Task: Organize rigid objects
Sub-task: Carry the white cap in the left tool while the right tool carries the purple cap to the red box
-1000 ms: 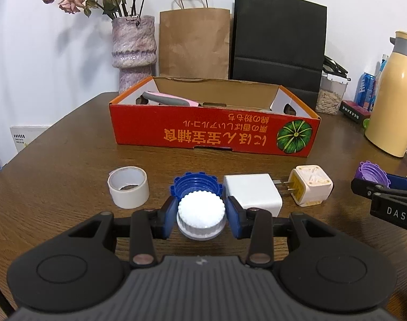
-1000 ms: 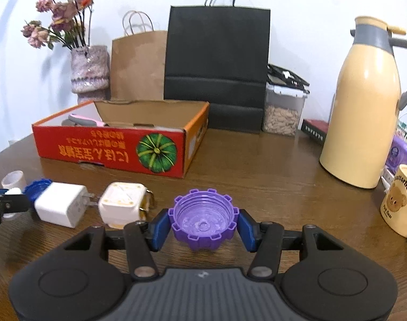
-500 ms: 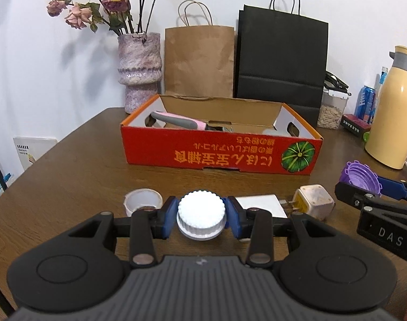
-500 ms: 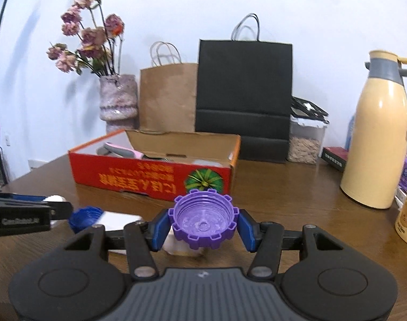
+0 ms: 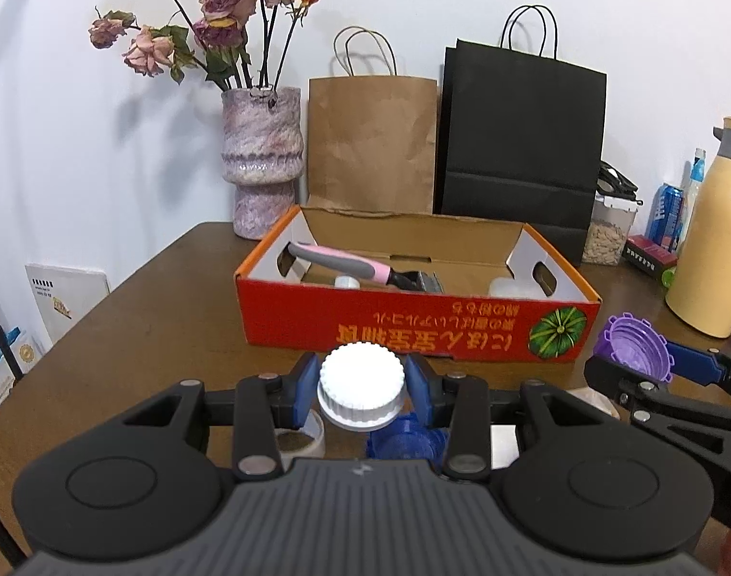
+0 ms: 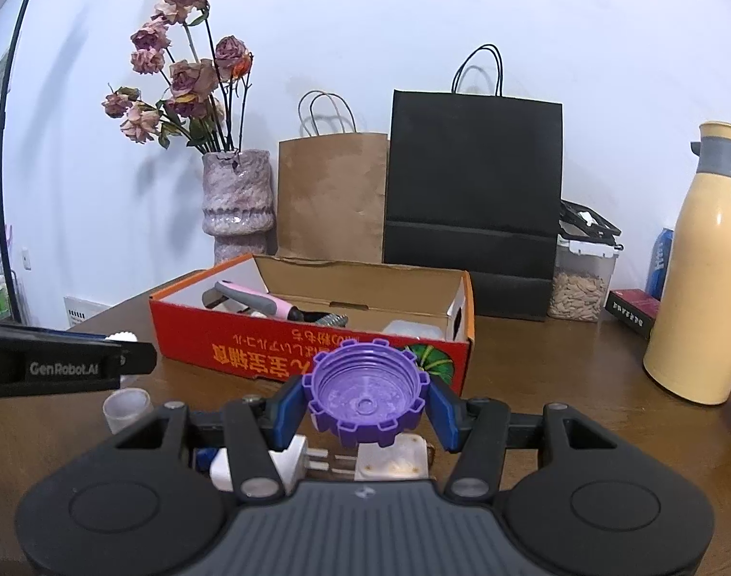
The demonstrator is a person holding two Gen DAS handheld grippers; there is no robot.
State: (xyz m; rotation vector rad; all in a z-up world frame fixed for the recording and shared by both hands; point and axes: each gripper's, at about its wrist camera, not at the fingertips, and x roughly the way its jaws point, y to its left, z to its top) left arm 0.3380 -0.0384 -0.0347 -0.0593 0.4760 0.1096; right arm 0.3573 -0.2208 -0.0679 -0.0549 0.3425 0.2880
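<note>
A: Left side first?
B: Vase (image 5: 261,153) w/ dried roses at the back, table (image 5: 140,317) in front. Left gripper (image 5: 360,386) is clamped on a white cap (image 5: 360,384), held above the table just short of the red box (image 5: 413,326).
A: What's in the box?
B: Pink-handled brush (image 5: 351,266), plus a couple of white bits I can't make out.
A: Under the gripper?
B: Tape roll (image 5: 300,439), blue cap (image 5: 406,437), 2 plugs (image 6: 288,463) (image 6: 394,458).
A: Right side?
B: Right gripper (image 6: 365,405) pinches a purple cap (image 6: 365,393), open side up, near the box's right end. Cream flask (image 6: 701,288) far right.
</note>
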